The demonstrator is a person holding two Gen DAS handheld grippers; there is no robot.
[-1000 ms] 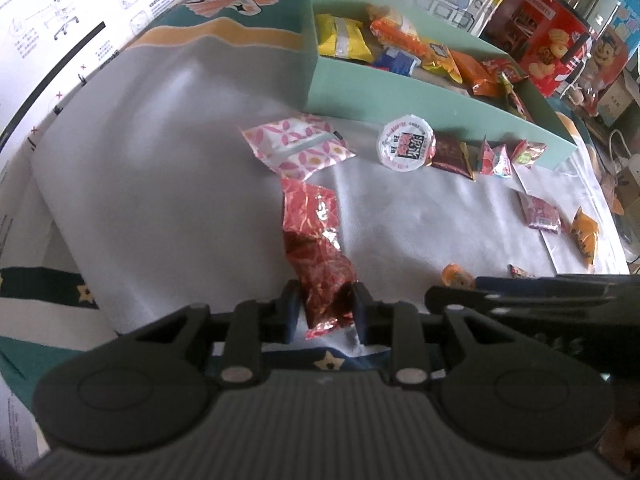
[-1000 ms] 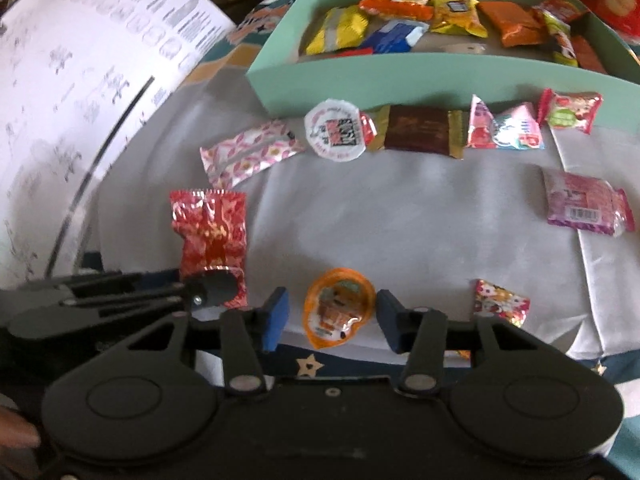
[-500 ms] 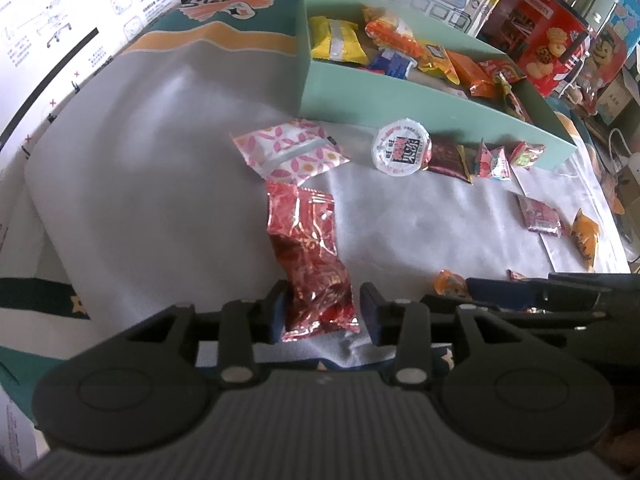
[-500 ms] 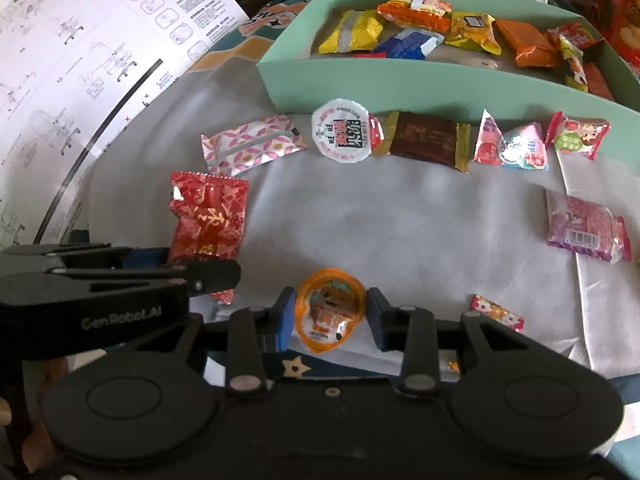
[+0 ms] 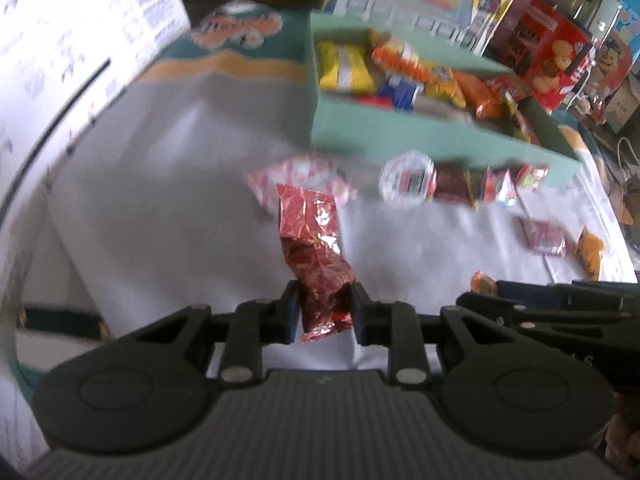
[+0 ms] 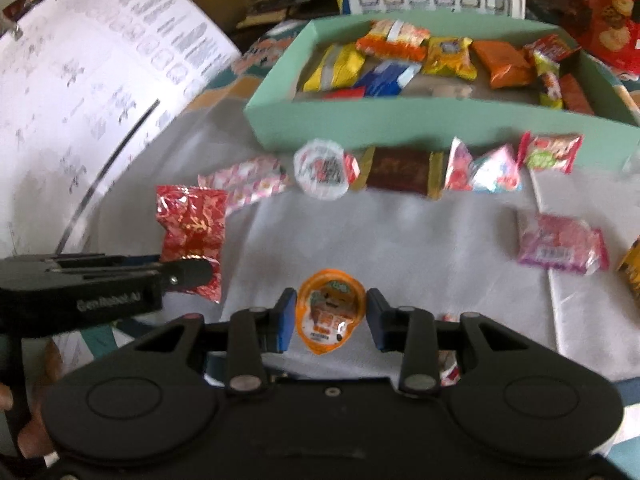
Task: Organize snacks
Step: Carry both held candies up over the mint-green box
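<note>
My left gripper (image 5: 323, 312) is shut on the near end of a red foil snack packet (image 5: 314, 256) and holds it off the grey cloth; the packet also shows in the right wrist view (image 6: 191, 232). My right gripper (image 6: 330, 320) is shut on an orange jelly cup (image 6: 331, 310), lifted above the cloth. The mint green tray (image 6: 360, 124) holding several snack packets stands at the far side; it also shows in the left wrist view (image 5: 400, 136).
A row of snacks lies in front of the tray: a pink flowered packet (image 6: 248, 178), a white jelly cup (image 6: 322, 168), a brown bar (image 6: 400, 170), pink candies (image 6: 482, 168). A pink packet (image 6: 560, 244) lies right. A large printed sheet (image 6: 80, 100) stands left.
Both grippers closed and rose: the left lifted the red foil packet off the cloth, the right clamped and lifted the orange jelly cup. Both views moved toward the tray.
</note>
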